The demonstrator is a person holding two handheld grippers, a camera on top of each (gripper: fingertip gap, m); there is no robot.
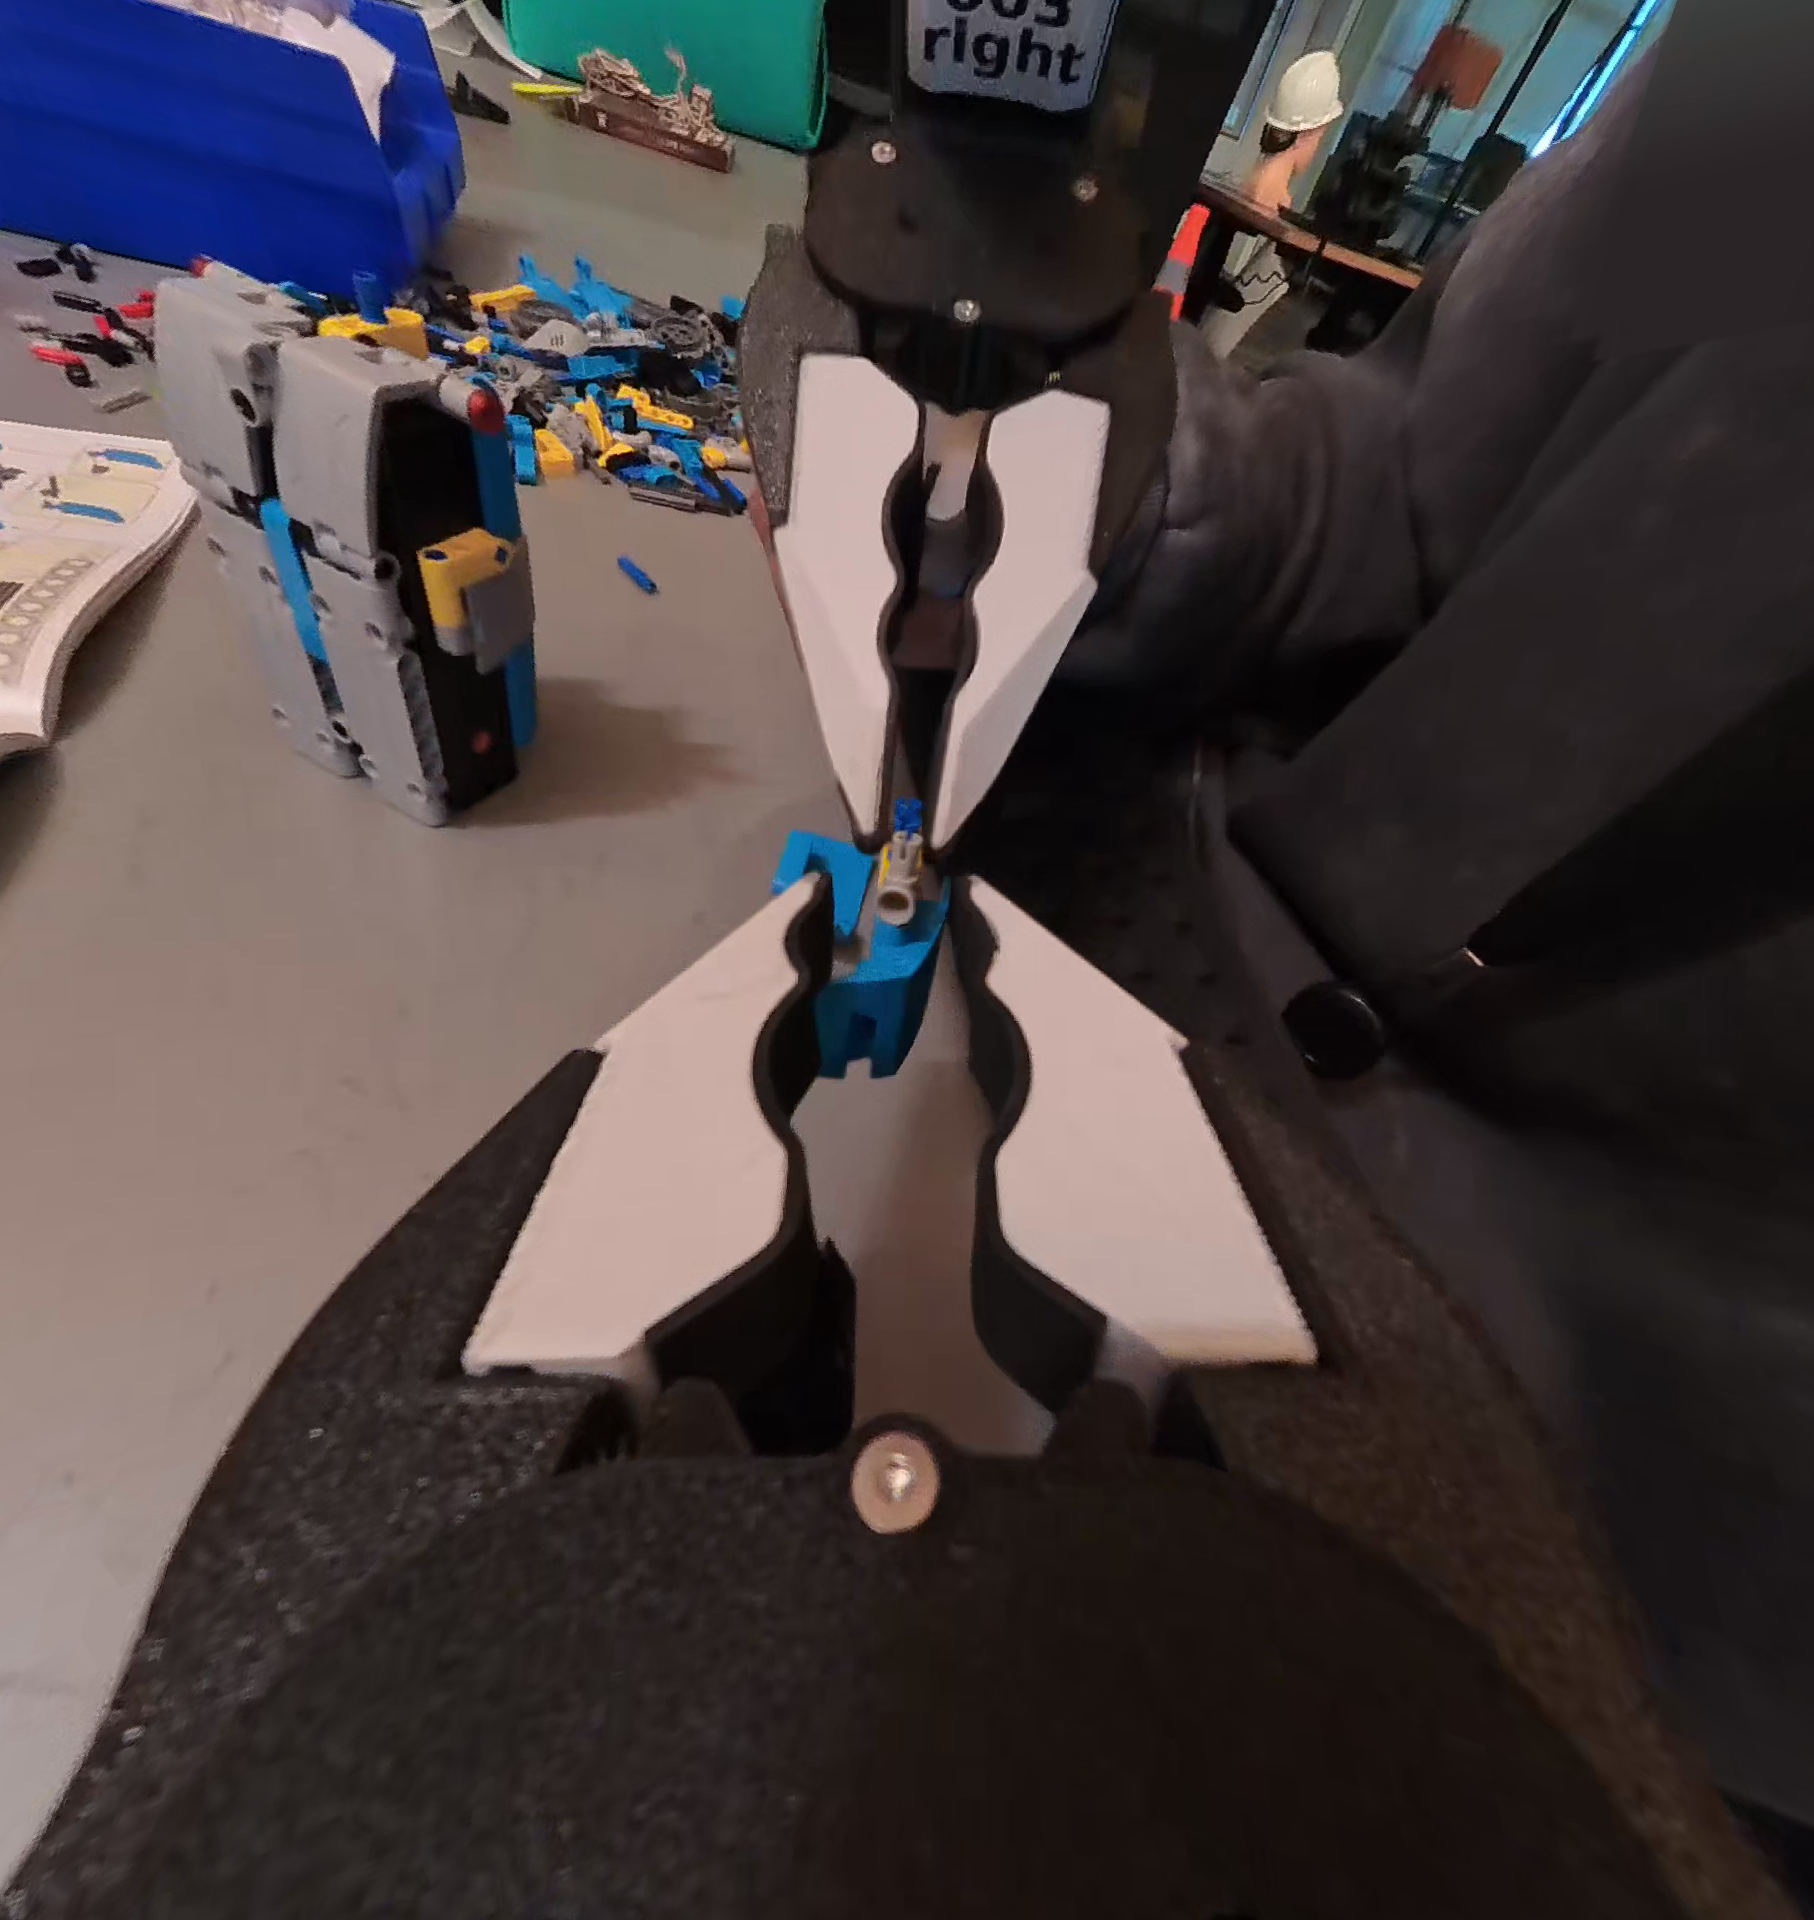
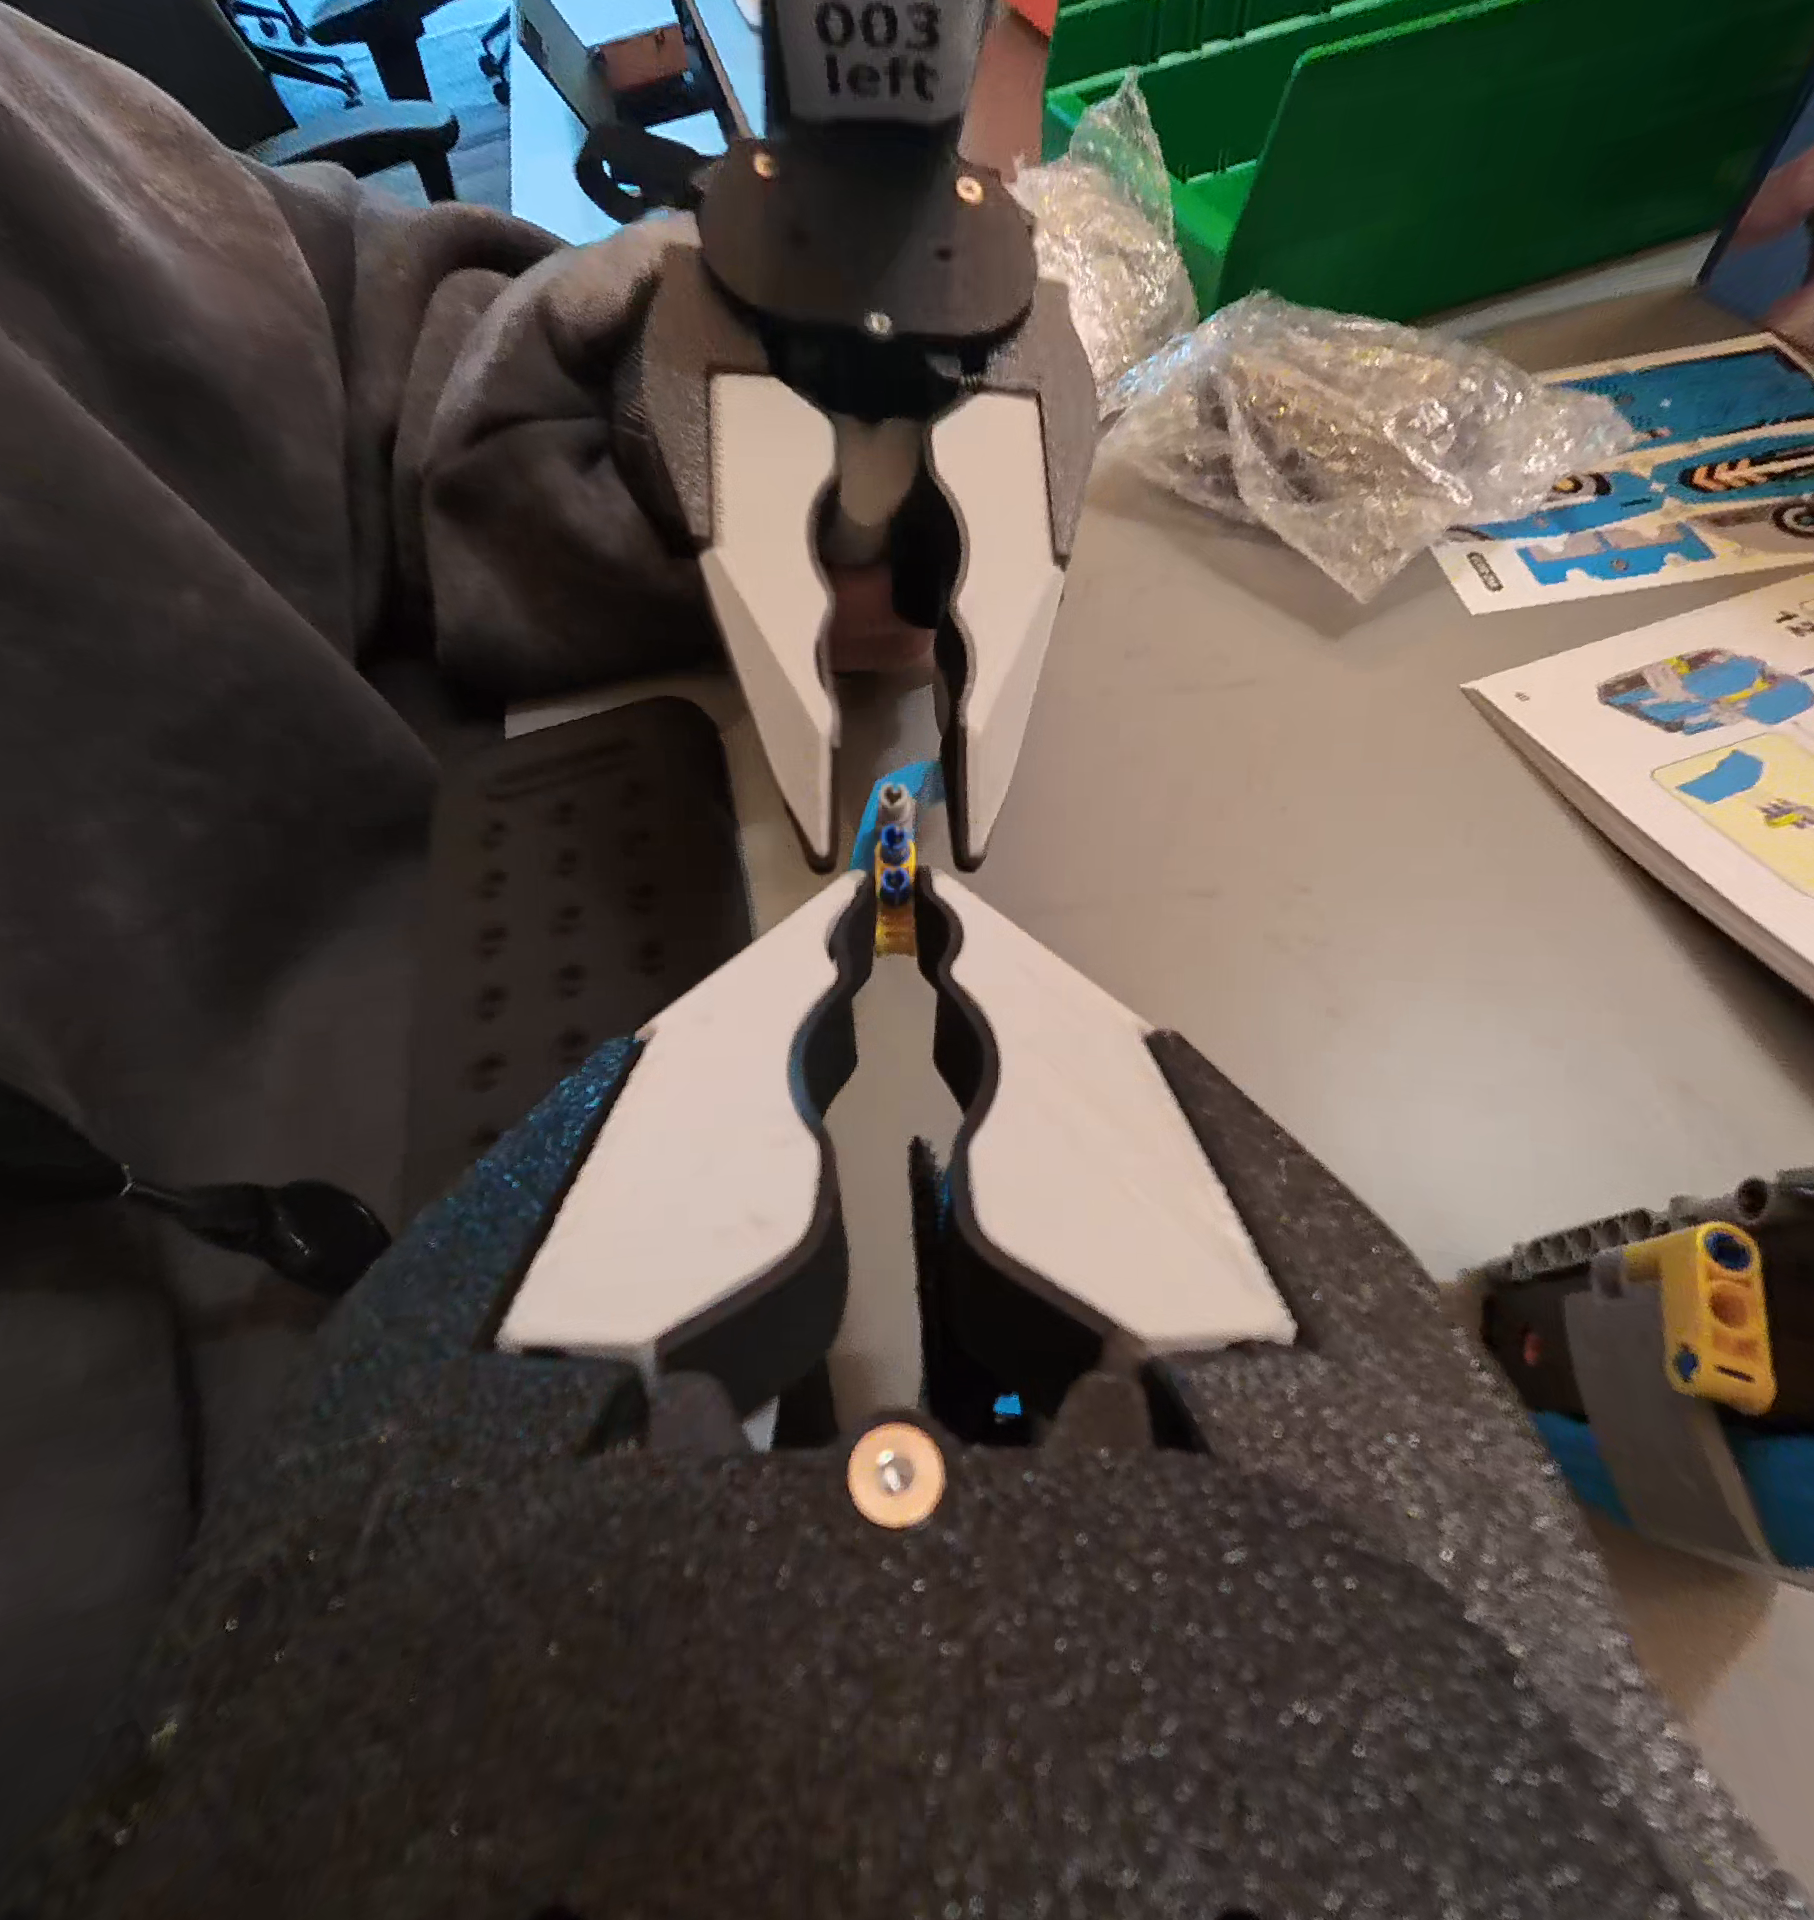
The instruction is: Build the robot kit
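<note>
In the left wrist view my left gripper (image 1: 887,894) is shut on a blue brick piece (image 1: 872,987) and holds it above the grey table (image 1: 207,1039). My right gripper (image 1: 900,840) comes in from the top, tip to tip with the left. It is shut on a small yellow and grey connector with blue pins (image 1: 898,868), which touches the top of the blue piece. In the right wrist view my right gripper (image 2: 892,881) pinches the yellow connector (image 2: 895,904). The left gripper (image 2: 895,857) faces it and holds the blue piece (image 2: 913,784), mostly hidden.
A partly built grey, black and blue model (image 1: 363,582) stands at the left, with a pile of loose pieces (image 1: 591,374) and a blue bin (image 1: 186,135) behind. An open booklet (image 2: 1713,790), plastic bags (image 2: 1329,436) and green bins (image 2: 1505,135) lie at the right. A person's grey sleeve (image 2: 207,520) is close. Only a small space, under 4 cm, lies between the two pairs of fingers.
</note>
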